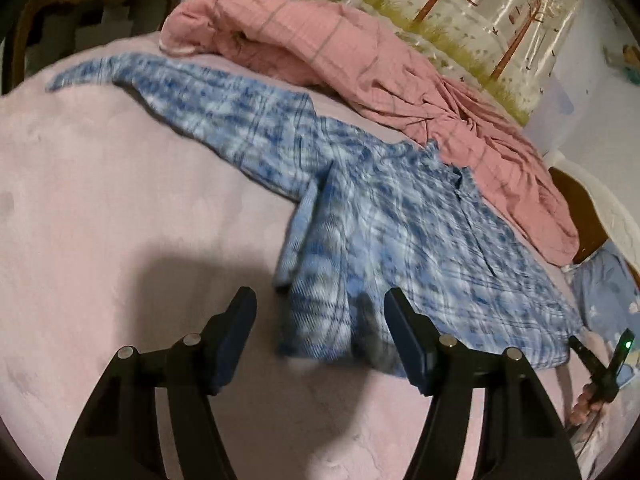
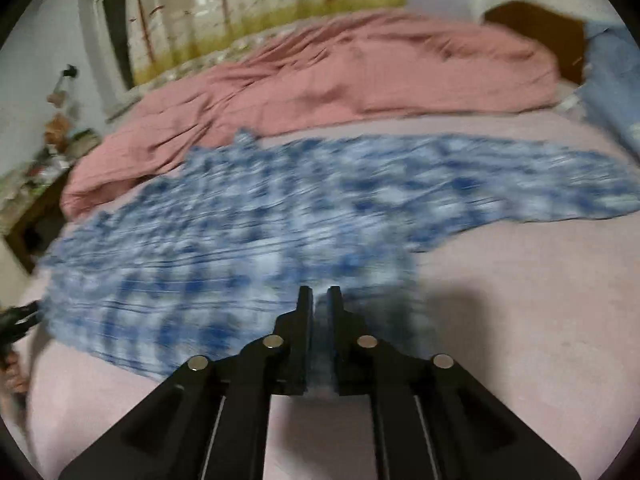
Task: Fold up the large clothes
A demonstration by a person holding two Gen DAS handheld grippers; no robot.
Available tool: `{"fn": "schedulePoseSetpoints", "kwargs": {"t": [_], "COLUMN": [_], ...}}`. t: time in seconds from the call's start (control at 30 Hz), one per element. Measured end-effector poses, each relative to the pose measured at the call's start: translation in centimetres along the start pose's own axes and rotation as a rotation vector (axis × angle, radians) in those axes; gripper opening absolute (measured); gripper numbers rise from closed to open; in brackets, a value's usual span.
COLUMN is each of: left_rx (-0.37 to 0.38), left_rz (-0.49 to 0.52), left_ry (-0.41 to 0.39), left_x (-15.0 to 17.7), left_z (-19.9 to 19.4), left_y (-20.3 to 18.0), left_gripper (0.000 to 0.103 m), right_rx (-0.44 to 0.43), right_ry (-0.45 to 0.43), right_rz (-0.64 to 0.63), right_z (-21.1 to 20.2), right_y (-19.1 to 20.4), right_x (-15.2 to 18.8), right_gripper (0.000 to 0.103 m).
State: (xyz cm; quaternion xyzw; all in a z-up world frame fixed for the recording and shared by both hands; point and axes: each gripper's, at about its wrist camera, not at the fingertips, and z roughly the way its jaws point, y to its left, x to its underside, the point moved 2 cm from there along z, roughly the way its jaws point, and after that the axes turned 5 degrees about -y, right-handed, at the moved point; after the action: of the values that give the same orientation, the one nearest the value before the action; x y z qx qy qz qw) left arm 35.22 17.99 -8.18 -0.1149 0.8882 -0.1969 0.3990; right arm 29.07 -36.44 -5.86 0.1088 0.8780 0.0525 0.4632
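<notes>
A blue plaid shirt [image 1: 392,220] is spread on the pink bed [image 1: 100,200]. The left gripper [image 1: 320,336] is held well open and empty above its hem, angled down. Only the right wrist view shows the right gripper [image 2: 319,304], narrowly parted over the hem; a grip cannot be told.

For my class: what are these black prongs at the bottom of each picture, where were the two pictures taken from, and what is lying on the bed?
The prongs are two-finger grippers that a person holds, one per hand; no robot arm is involved. Each picture comes from a fisheye camera on a gripper, looking along its fingers.

In the left wrist view, the left gripper is open above the near edge of a blue plaid shirt. The shirt lies spread on a pink bed sheet, with a rumpled pink quilt behind it.

In the blurred right wrist view, the right gripper has its fingers nearly together, seemingly with shirt cloth between them; a firm grip cannot be confirmed.
</notes>
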Motion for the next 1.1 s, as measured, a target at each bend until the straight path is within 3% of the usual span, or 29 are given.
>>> {"fn": "schedulePoseSetpoints", "kwargs": {"t": [0.03, 0.07, 0.1, 0.17, 0.2, 0.23, 0.27, 0.3, 0.37, 0.4, 0.43, 0.6, 0.7, 0.77, 0.93, 0.97, 1.1], "left_rx": [-0.008, -0.011, 0.001, 0.027, 0.037, 0.043, 0.041, 0.058, 0.084, 0.078, 0.055, -0.066, -0.064, -0.041, -0.144, -0.171, -0.265], "left_rz": [-0.009, -0.024, -0.044, -0.076, -0.088, -0.108, -0.129, -0.147, -0.159, -0.141, -0.110, 0.024, -0.041, -0.069, 0.049, 0.079, 0.203], "left_ry": [0.014, 0.024, 0.030, 0.030, 0.029, 0.032, 0.038, 0.045, 0.029, 0.013, -0.006, -0.072, 0.041, 0.049, 0.083, 0.090, -0.022], "left_x": [0.1, 0.3, 0.4, 0.3, 0.3, 0.3, 0.5, 0.6, 0.6, 0.5, 0.4, 0.2, 0.9, 0.9, 0.9, 0.6, -1.5], "left_z": [0.3, 0.5, 0.8, 0.9, 0.9, 0.9, 1.0, 1.1, 0.7, 0.4, 0.0, -1.2, 1.6, 1.7, 1.9, 1.9, -1.0], "left_y": [0.2, 0.4, 0.7, 1.0, 1.3, 1.7, 2.1, 2.4, 2.6, 2.2, 1.7, -0.7, 1.2, 1.7, -0.2, -0.7, -2.4], "left_gripper": [0.064, 0.064, 0.064, 0.064, 0.055, 0.046, 0.021, 0.008, 0.005, 0.005, 0.004, 0.004, 0.005, 0.006, 0.012, 0.017, 0.059], "right_rx": [0.030, 0.043, 0.055, 0.060, 0.048, 0.035, 0.018, -0.013, -0.060, -0.070, -0.080, -0.039, -0.015, -0.013, 0.031, 0.041, 0.124], "right_ry": [-0.019, -0.025, -0.018, -0.001, 0.017, 0.039, 0.060, 0.088, 0.139, 0.157, 0.165, 0.073, 0.118, 0.144, 0.148, 0.146, 0.060], "right_rz": [0.004, 0.011, 0.024, 0.060, 0.107, 0.144, 0.172, 0.207, 0.256, 0.269, 0.272, 0.211, 0.207, 0.211, 0.163, 0.150, 0.045], "right_z": [-0.7, -1.0, -1.5, -1.8, -1.8, -1.6, -1.1, -0.4, 0.9, 1.4, 1.6, 0.2, 1.1, 1.6, 1.4, 1.2, -1.4], "right_y": [-0.3, -0.6, -1.1, -2.0, -2.8, -3.4, -3.8, -4.5, -5.1, -5.3, -5.3, -4.3, -4.2, -4.5, -3.9, -3.8, -2.3], "right_x": [0.2, 0.4, 0.8, 1.0, 1.4, 1.6, 1.8, 2.1, 2.6, 2.8, 3.0, 2.6, 2.8, 3.0, 2.8, 2.7, 1.3], "right_gripper": [0.054, 0.067, 0.073, 0.073, 0.073, 0.073, 0.073, 0.073, 0.053, 0.015, 0.010, 0.008, 0.008, 0.008, 0.013, 0.014, 0.024]}}
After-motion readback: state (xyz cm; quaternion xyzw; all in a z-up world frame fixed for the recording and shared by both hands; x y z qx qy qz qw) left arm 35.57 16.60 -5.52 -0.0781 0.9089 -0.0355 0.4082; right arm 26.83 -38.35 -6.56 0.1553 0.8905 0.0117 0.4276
